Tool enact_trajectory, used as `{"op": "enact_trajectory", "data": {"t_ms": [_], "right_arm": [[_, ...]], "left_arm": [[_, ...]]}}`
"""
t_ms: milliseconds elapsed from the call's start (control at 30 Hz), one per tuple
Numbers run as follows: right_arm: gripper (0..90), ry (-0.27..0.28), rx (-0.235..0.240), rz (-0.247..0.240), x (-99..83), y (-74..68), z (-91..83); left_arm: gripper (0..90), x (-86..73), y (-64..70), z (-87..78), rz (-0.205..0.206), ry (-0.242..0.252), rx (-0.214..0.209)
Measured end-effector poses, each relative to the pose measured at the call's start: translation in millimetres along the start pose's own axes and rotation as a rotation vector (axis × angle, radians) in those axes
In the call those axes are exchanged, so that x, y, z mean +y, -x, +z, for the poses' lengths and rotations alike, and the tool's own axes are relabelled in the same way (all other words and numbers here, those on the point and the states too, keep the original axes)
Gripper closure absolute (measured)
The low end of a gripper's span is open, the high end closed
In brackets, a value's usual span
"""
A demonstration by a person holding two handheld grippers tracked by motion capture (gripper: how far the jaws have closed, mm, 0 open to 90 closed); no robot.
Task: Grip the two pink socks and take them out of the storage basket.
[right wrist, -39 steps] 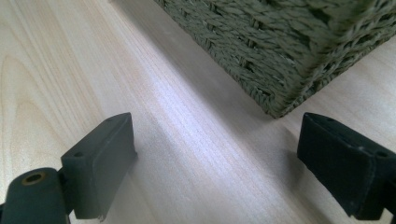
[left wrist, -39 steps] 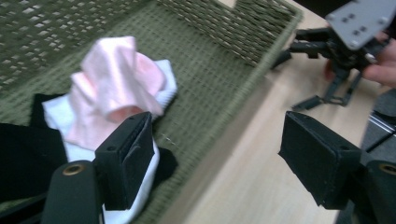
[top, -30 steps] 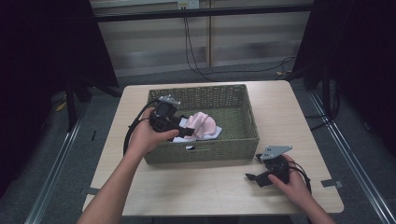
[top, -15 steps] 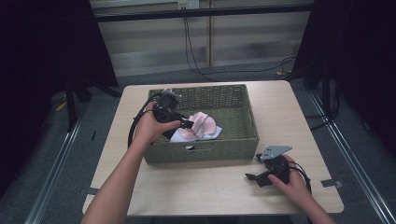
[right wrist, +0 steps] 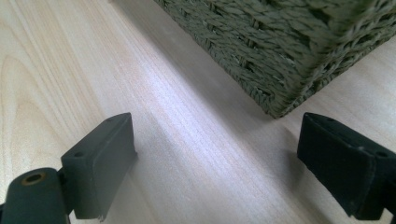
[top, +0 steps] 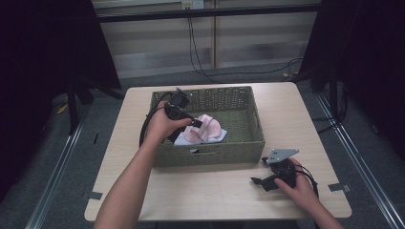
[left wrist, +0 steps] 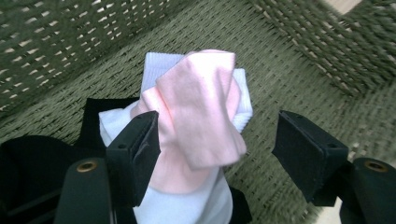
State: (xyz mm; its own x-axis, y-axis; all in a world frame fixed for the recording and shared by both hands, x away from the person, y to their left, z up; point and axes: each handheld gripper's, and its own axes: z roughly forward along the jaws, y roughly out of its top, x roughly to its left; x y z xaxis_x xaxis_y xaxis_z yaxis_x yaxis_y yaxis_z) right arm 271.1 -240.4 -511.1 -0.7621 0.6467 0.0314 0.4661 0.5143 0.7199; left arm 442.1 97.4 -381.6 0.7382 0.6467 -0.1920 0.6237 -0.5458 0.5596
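Table [top: 143, 195] carries basket [top: 258, 126] at its centre, toward the far edge; basket's near wall stands well back from the table's near edge. Inside the basket, in its near-left part, lie the socks [top: 206, 129], one sock on top of another, on the basket floor, close to the near wall. Left gripper [top: 193, 122] sits inside the basket, just left of the socks, jaws either side of the top sock [left wrist: 201, 121]. Right gripper [top: 258, 181] rests on the table before the basket's near-right corner, near the table's near-right corner, apart from the basket.
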Motion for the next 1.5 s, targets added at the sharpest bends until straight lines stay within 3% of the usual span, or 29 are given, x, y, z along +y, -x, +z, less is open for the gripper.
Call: {"op": "enact_trajectory", "data": {"t_ms": [33, 267, 367, 533, 700, 767, 867, 1000, 1200, 1500], "right_arm": [[10.6, 0.0, 0.0, 0.0, 0.0, 0.0, 0.0], [10.6, 0.002, 0.0, -0.003, 0.0, 0.2, 0.1], [10.6, 0.003, -0.001, -0.003, 0.1, 0.3, 0.1], [10.6, 0.003, -0.001, -0.004, 0.0, 0.3, 0.1], [10.6, 0.003, -0.001, -0.004, 0.0, 0.3, 0.1], [10.6, 0.003, -0.001, -0.004, 0.0, 0.3, 0.1], [10.6, 0.003, -0.001, -0.005, 0.0, 0.3, 0.1], [10.6, 0.002, 0.001, -0.001, 0.1, 0.1, 0.0], [10.6, 0.002, 0.0, -0.002, 0.1, 0.1, 0.0], [10.6, 0.0, 0.002, 0.0, 0.1, 0.0, -0.1]], "left_arm": [[31.0, 1.9, -1.9, 6.4, -0.018, -0.005, 0.002], [31.1, 4.7, -9.6, 28.2, -0.027, -0.061, 0.021], [31.4, 3.5, -12.6, 34.6, -0.05, -0.062, 0.022], [36.1, 3.3, -15.1, 39.5, -0.054, -0.067, 0.02], [64.7, 4.0, -18.4, 42.7, -0.043, -0.094, 0.001], [75.9, 5.1, -19.3, 40.9, -0.045, -0.123, -0.01], [81.5, 7.8, -21.3, 36.0, -0.044, -0.158, -0.025], [82.6, 12.2, -22.2, 24.8, -0.038, -0.17, -0.025], [82.7, 15.2, -23.5, 8.3, -0.065, -0.139, -0.029], [82.9, 20.1, -23.5, -11.6, -0.088, -0.145, -0.053]]}}
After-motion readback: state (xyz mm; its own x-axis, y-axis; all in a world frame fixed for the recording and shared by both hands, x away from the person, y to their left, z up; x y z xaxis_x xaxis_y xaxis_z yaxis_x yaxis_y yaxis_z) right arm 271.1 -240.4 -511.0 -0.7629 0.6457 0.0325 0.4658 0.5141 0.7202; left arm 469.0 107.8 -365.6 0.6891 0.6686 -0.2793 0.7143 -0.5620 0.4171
